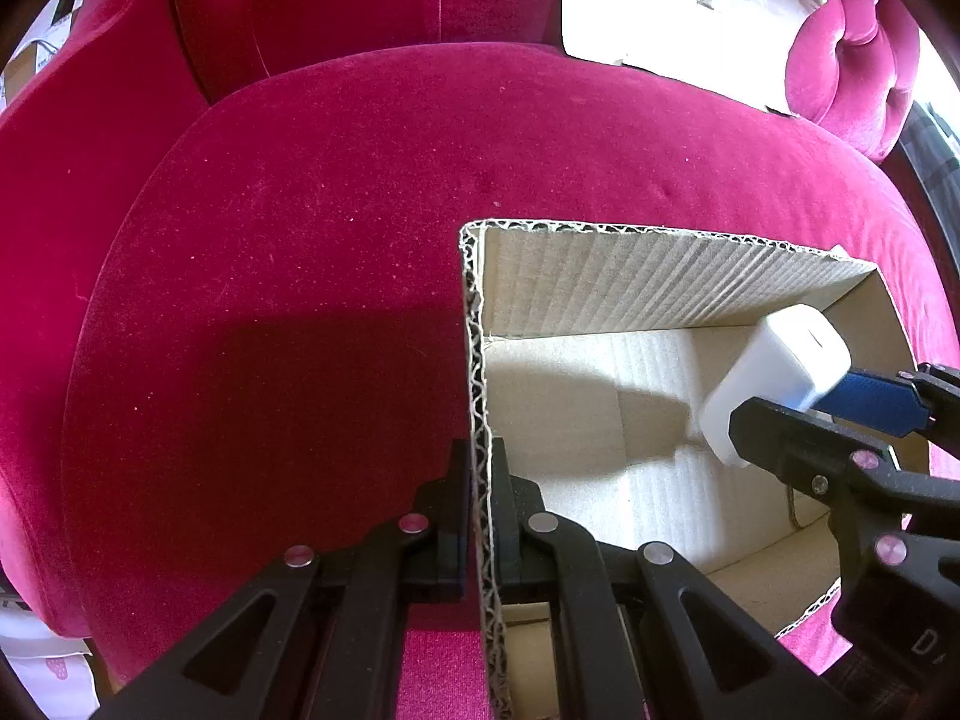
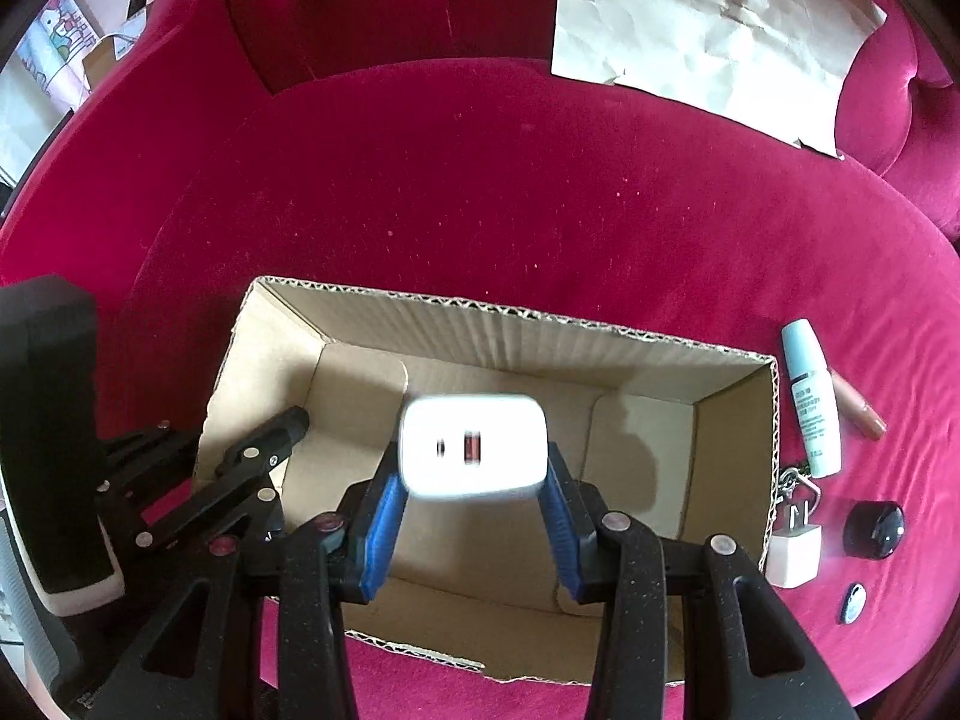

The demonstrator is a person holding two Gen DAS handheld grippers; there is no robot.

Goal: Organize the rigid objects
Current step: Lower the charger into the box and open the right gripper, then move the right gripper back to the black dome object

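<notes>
An open cardboard box (image 2: 480,324) stands on a pink velvet seat (image 2: 480,192). My left gripper (image 1: 480,480) is shut on the box's left wall (image 1: 477,360), one finger outside and one inside. My right gripper (image 2: 474,480) is shut on a white charger block (image 2: 474,450), held inside the box above its floor. In the left wrist view the same white charger block (image 1: 774,372) hangs at the right between the right gripper's (image 1: 792,408) blue pads. I see nothing lying on the box floor.
To the right of the box lie a light blue tube (image 2: 810,396), a tan stick (image 2: 861,408), a small white plug (image 2: 792,552), a black round lid (image 2: 875,529) and a small dark oval thing (image 2: 852,603). Crumpled paper (image 2: 708,30) leans at the back right.
</notes>
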